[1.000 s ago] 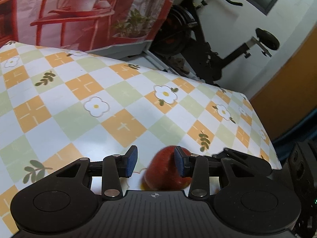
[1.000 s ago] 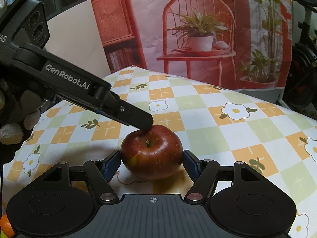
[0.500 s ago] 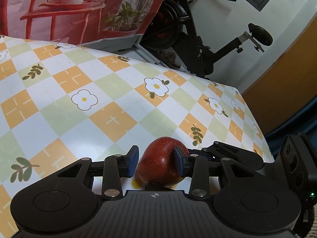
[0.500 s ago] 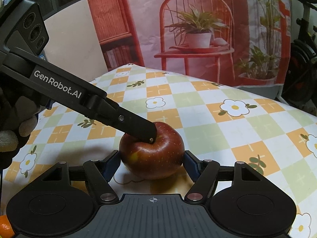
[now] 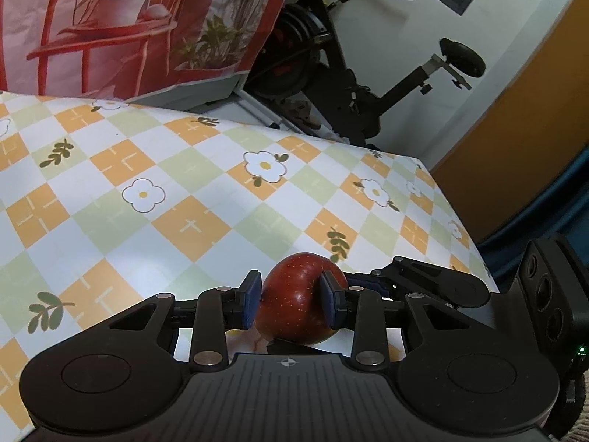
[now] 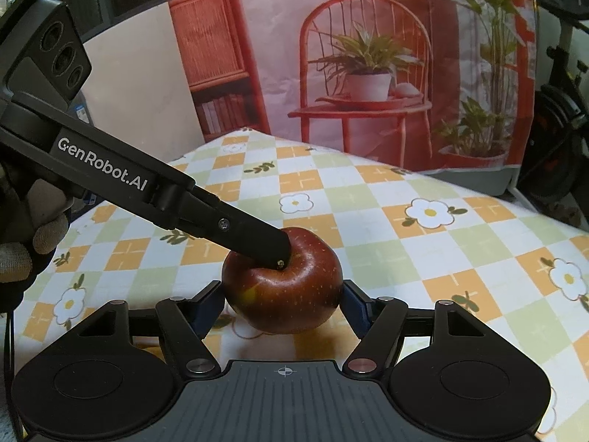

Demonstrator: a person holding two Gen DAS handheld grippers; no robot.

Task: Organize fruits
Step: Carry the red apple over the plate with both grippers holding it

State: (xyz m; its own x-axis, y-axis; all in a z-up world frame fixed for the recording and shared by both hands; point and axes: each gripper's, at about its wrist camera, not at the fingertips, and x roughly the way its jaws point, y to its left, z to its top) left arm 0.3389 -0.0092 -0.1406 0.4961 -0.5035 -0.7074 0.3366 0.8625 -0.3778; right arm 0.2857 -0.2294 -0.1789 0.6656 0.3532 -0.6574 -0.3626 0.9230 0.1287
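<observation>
A dark red apple sits low over the checked flower tablecloth. My right gripper is shut on it, one blue pad on each flank. The left gripper's black finger comes in from the left, its tip resting in the apple's stem hollow. In the left wrist view the same apple lies between the blue pads of my left gripper. Those jaws are closing, with both pads against its skin. The right gripper's body shows just behind. I cannot tell whether the apple touches the cloth.
A black exercise bike stands beyond the table's far edge. A printed backdrop with a red chair and potted plants hangs behind the table. A gloved hand holds the left gripper. The cloth spreads wide to the left.
The left gripper's pads have closed in from a wider gap onto the apple, and its finger tip has settled deeper into the stem hollow. The right gripper and apple have stayed put.
</observation>
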